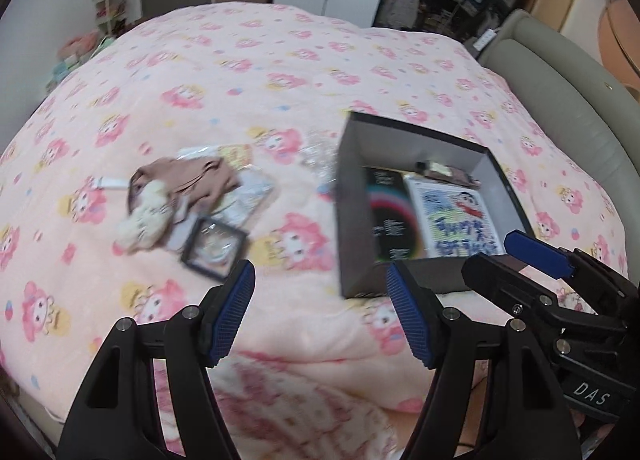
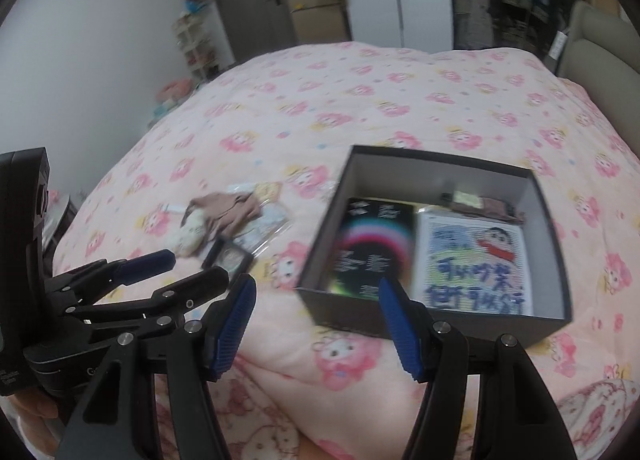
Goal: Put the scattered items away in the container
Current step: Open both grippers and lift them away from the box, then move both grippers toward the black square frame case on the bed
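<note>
Both views blurred, above a bed with a pink blanket [image 1: 280, 72] printed with cartoon figures.

Left gripper [image 1: 320, 296]: jaws apart, nothing between them, only blanket below. Right gripper [image 2: 318, 308]: jaws apart too, empty, low over the near wall of the box [image 2: 554, 244]. Seen from the left camera, the right gripper's blue pad sits at the box's near right corner; seen from the right camera, the left gripper sits off to the left, near the loose pile.

Box: dark, open-topped, on the blanket right of centre. Inside, lying flat: a black card [image 2: 374, 248] with a coloured arc on the left, a white cartoon card [image 2: 476, 268] with blue writing on the right, touching side by side; behind them, against the far wall, small dark bits [image 2: 484, 202], too blurred to name.

Pile outside, left of the box, well apart from it: a brown cloth [image 1: 188, 182] on top, a cream plush [image 1: 144, 216] at its near left edge, a black frame [image 1: 214, 242] just beside the plush on the near side, clear packets [image 1: 248, 192] under and to the right of the cloth. A crinkly clear wrapper [image 1: 320, 154] just beside the box's left wall.
</note>
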A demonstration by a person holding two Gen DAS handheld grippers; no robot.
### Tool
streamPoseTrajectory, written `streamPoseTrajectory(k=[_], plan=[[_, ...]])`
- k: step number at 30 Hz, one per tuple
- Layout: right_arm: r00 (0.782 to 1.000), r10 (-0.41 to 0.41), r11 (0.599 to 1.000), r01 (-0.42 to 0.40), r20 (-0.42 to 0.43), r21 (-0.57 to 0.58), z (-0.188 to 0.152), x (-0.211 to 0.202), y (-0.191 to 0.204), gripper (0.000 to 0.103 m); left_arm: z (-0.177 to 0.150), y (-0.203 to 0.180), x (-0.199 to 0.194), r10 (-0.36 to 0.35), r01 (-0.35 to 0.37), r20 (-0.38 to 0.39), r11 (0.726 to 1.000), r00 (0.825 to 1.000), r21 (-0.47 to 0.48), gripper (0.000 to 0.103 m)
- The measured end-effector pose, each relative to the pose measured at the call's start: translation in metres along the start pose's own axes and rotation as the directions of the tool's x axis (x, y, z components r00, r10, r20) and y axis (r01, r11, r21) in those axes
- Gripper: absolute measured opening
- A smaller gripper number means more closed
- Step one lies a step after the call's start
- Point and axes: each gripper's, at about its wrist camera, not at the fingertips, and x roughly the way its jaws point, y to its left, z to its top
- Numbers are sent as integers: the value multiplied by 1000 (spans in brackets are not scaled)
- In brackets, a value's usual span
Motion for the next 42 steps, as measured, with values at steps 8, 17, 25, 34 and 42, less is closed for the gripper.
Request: streamPoseTrajectory(k=[8,17,25,34,42], plan=[[996,64,997,-66,-64,-31,0,26,45,61,-14,51,-7,57,-57,0,995,998,-88,70],[983,95,994,-103,-160,-37,-4,70,82,61,-31,109,10,63,-74,-61,973,996,-217,70],[968,91,995,-99,-236,-23,-2,116,99,61,-32,161,29,34,-65,-101,945,994,-320,70],[939,39,999,-28,-342,38,-7,171,86,61,-15,186,62,-8,-44,-158,946,987,-322,70],[914,10,999,4,-405,34,-17,202,85,61,12,182,101,-17,-40,-236,971,972,-234,70]])
